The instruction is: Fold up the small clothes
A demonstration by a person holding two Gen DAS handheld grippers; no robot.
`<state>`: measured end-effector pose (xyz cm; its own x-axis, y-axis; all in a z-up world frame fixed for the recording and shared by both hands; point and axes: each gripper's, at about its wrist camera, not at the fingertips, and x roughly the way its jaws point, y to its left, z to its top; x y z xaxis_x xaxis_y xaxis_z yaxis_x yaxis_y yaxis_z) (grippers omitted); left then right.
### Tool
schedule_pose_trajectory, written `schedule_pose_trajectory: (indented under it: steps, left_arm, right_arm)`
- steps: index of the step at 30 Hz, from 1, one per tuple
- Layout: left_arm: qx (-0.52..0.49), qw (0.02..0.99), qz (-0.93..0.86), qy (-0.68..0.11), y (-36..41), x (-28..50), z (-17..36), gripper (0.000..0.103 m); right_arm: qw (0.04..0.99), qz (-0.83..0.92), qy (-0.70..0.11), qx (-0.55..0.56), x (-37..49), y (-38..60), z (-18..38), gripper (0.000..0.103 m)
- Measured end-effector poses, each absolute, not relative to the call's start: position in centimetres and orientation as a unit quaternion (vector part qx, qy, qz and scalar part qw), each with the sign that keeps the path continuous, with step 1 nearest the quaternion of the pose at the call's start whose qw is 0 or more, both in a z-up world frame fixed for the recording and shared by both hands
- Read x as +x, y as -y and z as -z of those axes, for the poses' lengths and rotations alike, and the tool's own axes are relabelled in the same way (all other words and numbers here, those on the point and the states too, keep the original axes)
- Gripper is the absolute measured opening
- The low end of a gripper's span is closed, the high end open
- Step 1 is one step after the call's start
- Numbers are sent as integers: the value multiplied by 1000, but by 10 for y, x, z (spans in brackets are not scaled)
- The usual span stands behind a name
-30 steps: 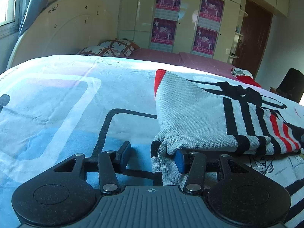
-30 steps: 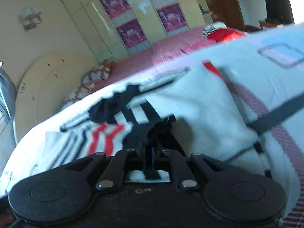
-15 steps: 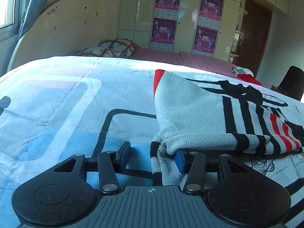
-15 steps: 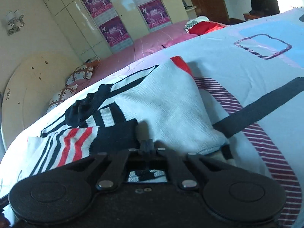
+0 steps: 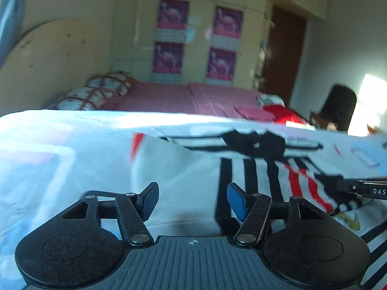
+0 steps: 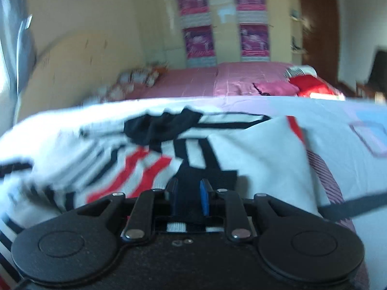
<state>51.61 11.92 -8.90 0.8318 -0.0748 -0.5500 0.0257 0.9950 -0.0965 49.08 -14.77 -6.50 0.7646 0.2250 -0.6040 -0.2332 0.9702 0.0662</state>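
Observation:
A white knit sweater (image 5: 183, 169) with black and red stripes and a black collar lies folded on the white patterned bedspread (image 5: 60, 145). My left gripper (image 5: 193, 203) hovers just above its near edge. Its jaws are opening wide and nothing is between the blue pads (image 5: 237, 205). In the right wrist view the sweater (image 6: 261, 149) spreads out ahead. My right gripper (image 6: 188, 194) sits low over the sweater's black cuff (image 6: 208, 176). Its jaws are opening a little, and the black cloth shows in the narrow gap without being pinched. A black part of the right gripper (image 5: 350, 187) reaches in from the right.
Beyond the bedspread lies a pink bed (image 5: 169, 96) with patterned pillows (image 5: 96, 91) by a cream headboard. Red and pink clothes (image 6: 307, 84) are piled at its right end. Wardrobe doors with posters, a brown door and a dark chair (image 5: 338, 106) stand behind.
My left gripper has risen and drawn back, its jaws wider, and the sweater's edge is no longer between them. My right gripper has rolled level and its shut jaws have parted.

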Motion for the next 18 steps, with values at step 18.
schedule_pose_trajectory:
  steps: [18]
  left_arm:
    - [-9, 949, 59, -308, -152, 597, 87, 65]
  right_arm:
    - [943, -48, -328, -1, 526, 163, 72, 28]
